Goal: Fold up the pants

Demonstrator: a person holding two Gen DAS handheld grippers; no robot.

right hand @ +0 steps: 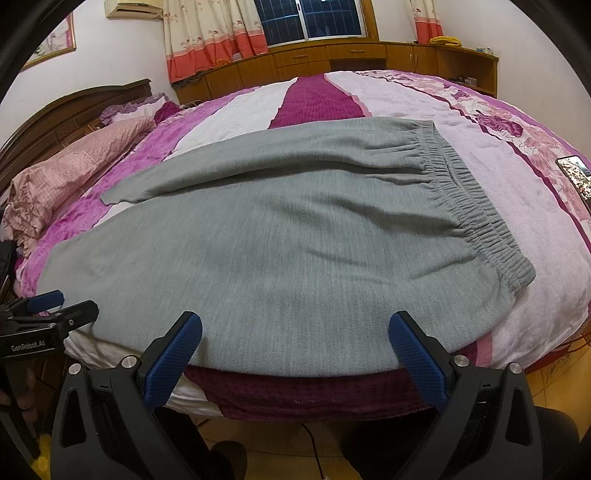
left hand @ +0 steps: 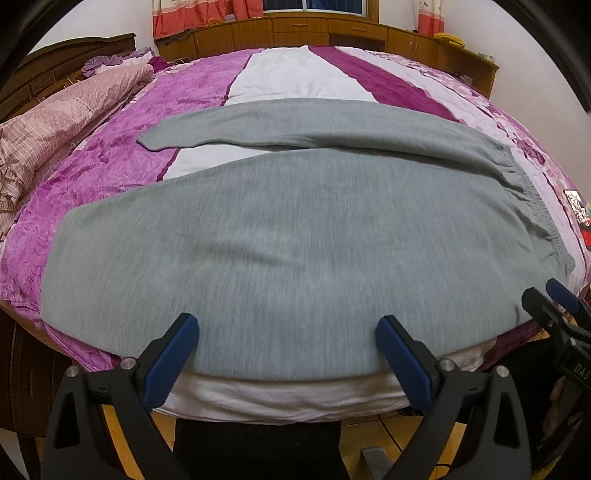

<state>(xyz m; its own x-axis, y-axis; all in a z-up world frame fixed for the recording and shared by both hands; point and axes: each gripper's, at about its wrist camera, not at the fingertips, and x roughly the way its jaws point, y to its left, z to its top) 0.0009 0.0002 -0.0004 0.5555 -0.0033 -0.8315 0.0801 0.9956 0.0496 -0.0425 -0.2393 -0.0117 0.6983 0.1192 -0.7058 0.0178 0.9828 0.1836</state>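
Lying flat on the bed (left hand: 207, 92), the grey pants (left hand: 288, 236) are spread out sideways across the purple and white bed cover; the stretchy waistband (right hand: 476, 206) is on the right side, and the two legs reach out to the left, toward the pink pillow (left hand: 48, 136); the far leg is thin and ends in a small cuff (left hand: 151, 140), and the near leg is wide and comes right up to the front edge of the bed; a bit of white cover shows between the two legs.

The left gripper (left hand: 288, 354) hangs over the near edge of the pants with its blue pads (left hand: 170, 354) spread wide apart; nothing is pinched between them. The right gripper (right hand: 295, 350) is the same; its blue pads (right hand: 417, 358) are far apart, over the near edge of the pants closer to the waistband, and it grips nothing; whether any pad touches the cloth cannot be told.

Each gripper can be seen at the side of the other one's view; they are side by side. A phone (right hand: 576, 173) with a lit screen lies on the cover to the right, past the waistband; wooden cabinets (right hand: 332, 55) and curtains (right hand: 214, 33) stand behind the bed.
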